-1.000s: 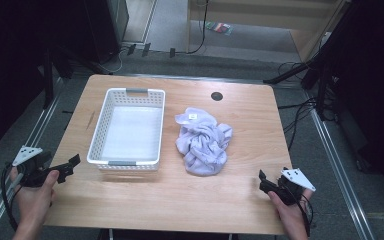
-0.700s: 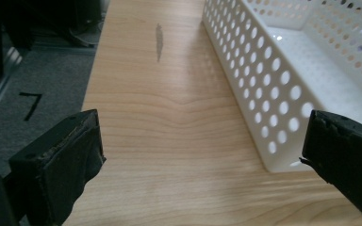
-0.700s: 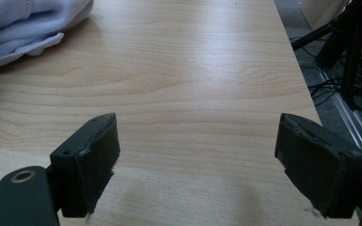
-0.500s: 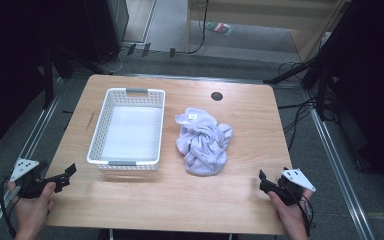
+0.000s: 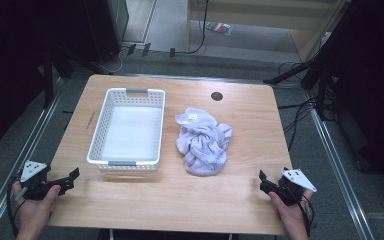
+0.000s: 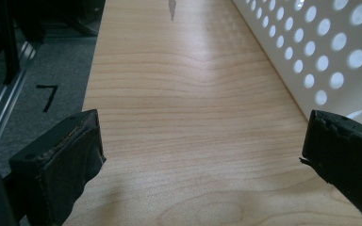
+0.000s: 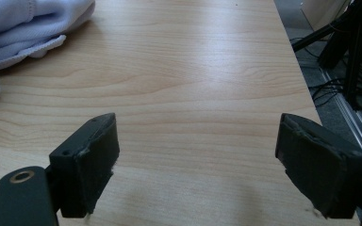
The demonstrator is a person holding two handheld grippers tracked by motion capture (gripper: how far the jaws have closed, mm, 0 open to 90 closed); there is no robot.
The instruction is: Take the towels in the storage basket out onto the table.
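— Since a second ago, our left tongs (image 5: 72, 179) have slid back toward the near-left corner of the tabletop (image 5: 180, 192); the right ones haven't shifted.

— Agreed. We see the left pair spread wide, holding nothing, near the white basket (image 5: 127, 128). The crumpled lilac cloth (image 5: 202, 142) lies mid-tabletop, just right of that basket.

— And our right tongs (image 5: 263, 181) sit spread too, empty, at the near-right edge, apart from the cloth.
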